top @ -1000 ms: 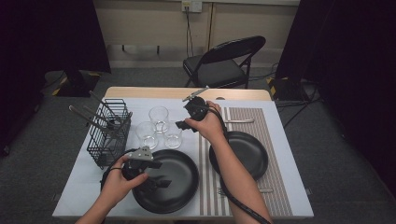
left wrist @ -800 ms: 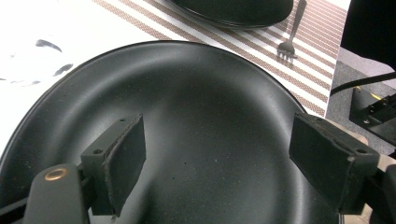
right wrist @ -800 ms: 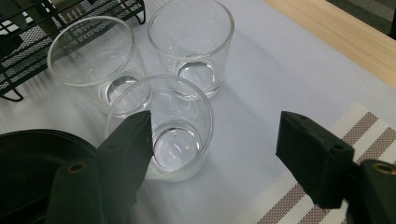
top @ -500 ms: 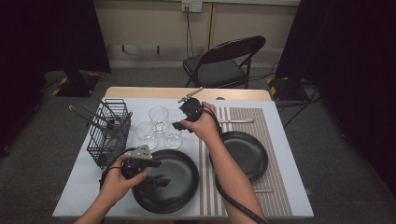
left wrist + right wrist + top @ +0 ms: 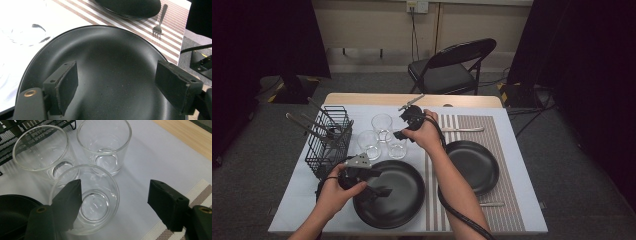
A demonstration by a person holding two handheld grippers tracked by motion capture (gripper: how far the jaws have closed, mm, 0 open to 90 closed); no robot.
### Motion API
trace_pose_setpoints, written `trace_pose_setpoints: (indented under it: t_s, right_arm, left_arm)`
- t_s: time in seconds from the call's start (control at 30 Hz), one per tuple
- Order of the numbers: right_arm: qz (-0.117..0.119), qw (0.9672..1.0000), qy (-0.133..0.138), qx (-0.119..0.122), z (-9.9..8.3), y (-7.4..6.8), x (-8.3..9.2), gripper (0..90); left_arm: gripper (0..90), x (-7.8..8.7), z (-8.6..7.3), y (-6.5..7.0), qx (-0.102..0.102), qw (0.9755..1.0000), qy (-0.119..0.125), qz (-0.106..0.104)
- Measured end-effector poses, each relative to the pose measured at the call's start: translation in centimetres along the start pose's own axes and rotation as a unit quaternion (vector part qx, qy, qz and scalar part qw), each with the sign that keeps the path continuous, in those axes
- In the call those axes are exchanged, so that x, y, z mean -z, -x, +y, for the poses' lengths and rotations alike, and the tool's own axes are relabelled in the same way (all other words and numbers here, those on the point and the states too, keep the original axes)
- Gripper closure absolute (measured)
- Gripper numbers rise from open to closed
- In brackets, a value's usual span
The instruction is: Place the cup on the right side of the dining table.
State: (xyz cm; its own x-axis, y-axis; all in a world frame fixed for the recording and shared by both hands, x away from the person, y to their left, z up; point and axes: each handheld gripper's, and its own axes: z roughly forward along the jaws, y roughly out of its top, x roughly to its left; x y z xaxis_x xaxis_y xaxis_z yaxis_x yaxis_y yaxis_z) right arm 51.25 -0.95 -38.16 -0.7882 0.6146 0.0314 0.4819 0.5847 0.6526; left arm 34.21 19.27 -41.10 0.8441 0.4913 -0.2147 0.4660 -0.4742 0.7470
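Table scene nearly unchanged: right gripper [image 5: 401, 131] now slightly nearer glasses [image 5: 382, 136].

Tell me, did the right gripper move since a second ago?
Yes, a little. The right gripper has slid left and nearer the person, from above the far glass toward the nearest glass.

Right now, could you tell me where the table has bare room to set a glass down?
Bare cloth lies behind the glasses, up to the wooden edge, and in the near left corner beside the large plate. The striped mat's right margin is also open. It is crowded between the basket, glasses and large plate.
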Motion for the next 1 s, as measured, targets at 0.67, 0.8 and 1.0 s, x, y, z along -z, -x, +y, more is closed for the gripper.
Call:
trace_pose_setpoints:
  t_s: [0.67,0.8,1.0]
  right_arm:
    - [-0.002,0.9998,-0.014,-0.012,0.0,0.6,-1.9,27.6]
    - [0.000,0.9998,-0.015,-0.014,-0.2,0.6,-2.2,28.3]
    - [-0.001,0.9997,-0.015,-0.018,-0.7,0.7,-2.5,31.5]
  left_arm:
    - [18.6,0.3,-0.4,-0.3,0.000,1.0000,-0.003,0.001]
    - [18.7,0.1,-0.5,-0.3,0.002,1.0000,-0.004,0.002]
    - [18.6,0.2,-0.4,-0.3,0.002,1.0000,-0.003,0.002]
